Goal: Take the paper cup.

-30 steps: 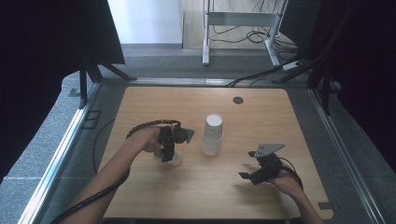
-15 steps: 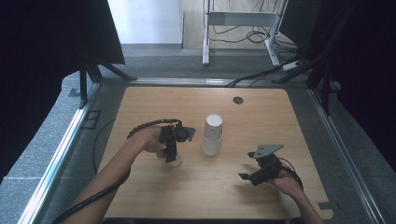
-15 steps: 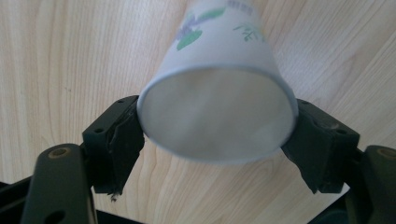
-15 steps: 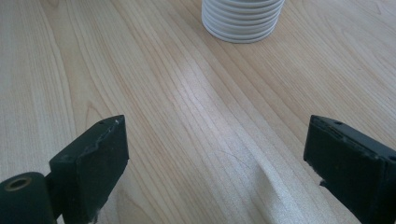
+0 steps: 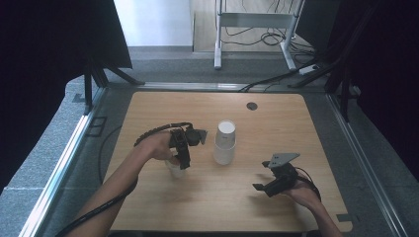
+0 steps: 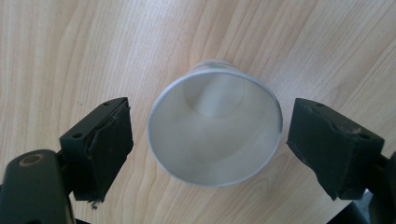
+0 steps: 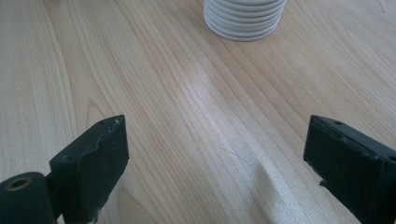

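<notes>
White paper cup (image 6: 215, 126) stands on the table (image 5: 296, 123) left of the middle, between the left tool's (image 5: 179, 159) jaws, which have just opened, gaps both sides. Right tool (image 5: 264, 181) is spread, with bare wood around.

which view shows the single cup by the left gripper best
The left gripper view: the single cup stands upright between the gripper's spread jaws, its open mouth and inside plain, clear of both pads. In the high view the cup is small and half hidden under the left gripper.
</notes>
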A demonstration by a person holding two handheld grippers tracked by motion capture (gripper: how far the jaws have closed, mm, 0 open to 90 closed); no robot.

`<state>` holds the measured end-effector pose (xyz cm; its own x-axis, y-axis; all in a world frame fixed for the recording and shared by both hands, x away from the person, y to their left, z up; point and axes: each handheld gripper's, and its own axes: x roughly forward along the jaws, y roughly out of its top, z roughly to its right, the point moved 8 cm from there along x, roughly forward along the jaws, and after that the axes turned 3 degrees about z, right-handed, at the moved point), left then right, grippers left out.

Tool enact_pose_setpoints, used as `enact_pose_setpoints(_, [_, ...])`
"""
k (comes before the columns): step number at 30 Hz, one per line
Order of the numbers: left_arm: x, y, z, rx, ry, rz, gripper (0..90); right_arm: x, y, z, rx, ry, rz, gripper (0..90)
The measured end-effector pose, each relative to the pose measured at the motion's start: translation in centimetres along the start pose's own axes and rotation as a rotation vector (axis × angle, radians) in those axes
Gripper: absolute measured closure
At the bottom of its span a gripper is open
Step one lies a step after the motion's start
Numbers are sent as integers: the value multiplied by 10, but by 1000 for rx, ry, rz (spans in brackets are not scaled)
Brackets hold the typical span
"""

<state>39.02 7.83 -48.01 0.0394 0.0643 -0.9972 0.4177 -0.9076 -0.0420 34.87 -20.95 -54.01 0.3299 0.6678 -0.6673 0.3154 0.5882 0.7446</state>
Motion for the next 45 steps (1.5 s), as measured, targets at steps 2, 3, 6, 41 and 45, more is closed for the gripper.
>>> enact_pose_setpoints(2, [-2, 1, 0, -9, -4, 18, 134, 0, 0, 0, 0, -1, 0, 68])
enact_pose_setpoints(3, [-4, 1, -1, -7, -6, 22, 131, 0, 0, 0, 0, -1, 1, 68])
enact_pose_setpoints(6, [-7, 2, -1, -23, -16, 58, 125, 0, 0, 0, 1, -1, 1, 68])
enact_pose_setpoints(41, [-30, 13, 3, -114, -18, 471, 47, 1, -3, 0, 8, -4, -1, 68])
enact_pose_setpoints(45, [-31, 13, 5, -132, -31, 514, 26, 2, -3, 0, 7, -5, -4, 68])
